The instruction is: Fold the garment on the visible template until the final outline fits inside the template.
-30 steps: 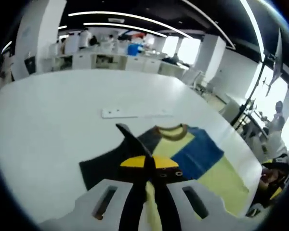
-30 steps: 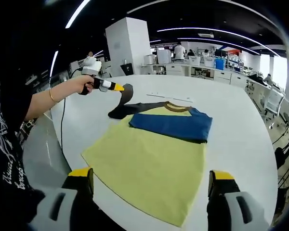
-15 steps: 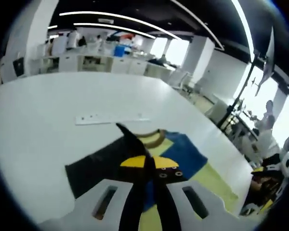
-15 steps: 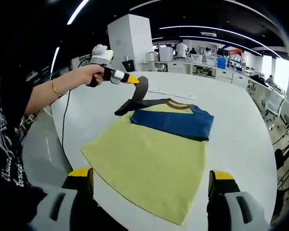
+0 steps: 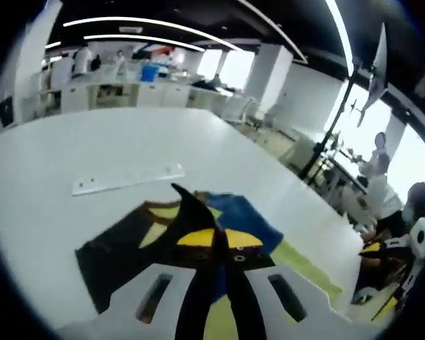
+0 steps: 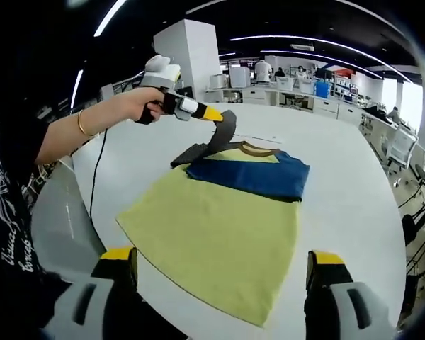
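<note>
Garment (image 6: pixel 219 227) is spread on the white table (image 6: pixel 354 177), one blue sleeve (image 6: pixel 251 177) already folded across. Left gripper (image 6: pixel 214 115) is clamped on the dark sleeve (image 6: pixel 219 138), lifted mid-fold. Right gripper (image 6: pixel 219 273) is held wide, empty. Template outline apparently hidden; body folds remain.

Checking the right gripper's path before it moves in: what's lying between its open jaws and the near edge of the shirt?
Nothing: in the right gripper view, bare white table separates the right gripper from the shirt.
</note>
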The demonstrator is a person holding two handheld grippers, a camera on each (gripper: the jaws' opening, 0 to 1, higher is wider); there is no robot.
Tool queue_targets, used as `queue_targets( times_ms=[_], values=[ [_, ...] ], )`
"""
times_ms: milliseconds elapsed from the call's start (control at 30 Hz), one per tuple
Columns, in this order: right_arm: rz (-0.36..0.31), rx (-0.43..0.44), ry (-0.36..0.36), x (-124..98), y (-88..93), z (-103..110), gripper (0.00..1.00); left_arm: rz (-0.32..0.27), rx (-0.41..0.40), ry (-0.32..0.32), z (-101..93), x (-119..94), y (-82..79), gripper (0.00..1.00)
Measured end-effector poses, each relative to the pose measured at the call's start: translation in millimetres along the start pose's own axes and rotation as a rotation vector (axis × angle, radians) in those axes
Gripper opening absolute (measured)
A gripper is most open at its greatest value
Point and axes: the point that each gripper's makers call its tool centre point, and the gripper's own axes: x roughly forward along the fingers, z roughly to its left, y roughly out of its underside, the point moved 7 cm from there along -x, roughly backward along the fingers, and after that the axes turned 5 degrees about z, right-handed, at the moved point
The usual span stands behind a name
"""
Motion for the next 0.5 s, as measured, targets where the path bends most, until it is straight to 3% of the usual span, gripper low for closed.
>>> queue_targets(
  times_ms=[233,500],
  values=[
    [0.008,0.004,0.015,-2.0,2.1,-2.8,1.0,0.021,0.042,0.028,-14.9,12.9,-1.8,0.0],
    [0.011,0.013,0.015,-0.5,1.9,-2.5,1.0,0.024,0.033,0.07,-31.2,28.8,-2.4,0.0]
  ],
)
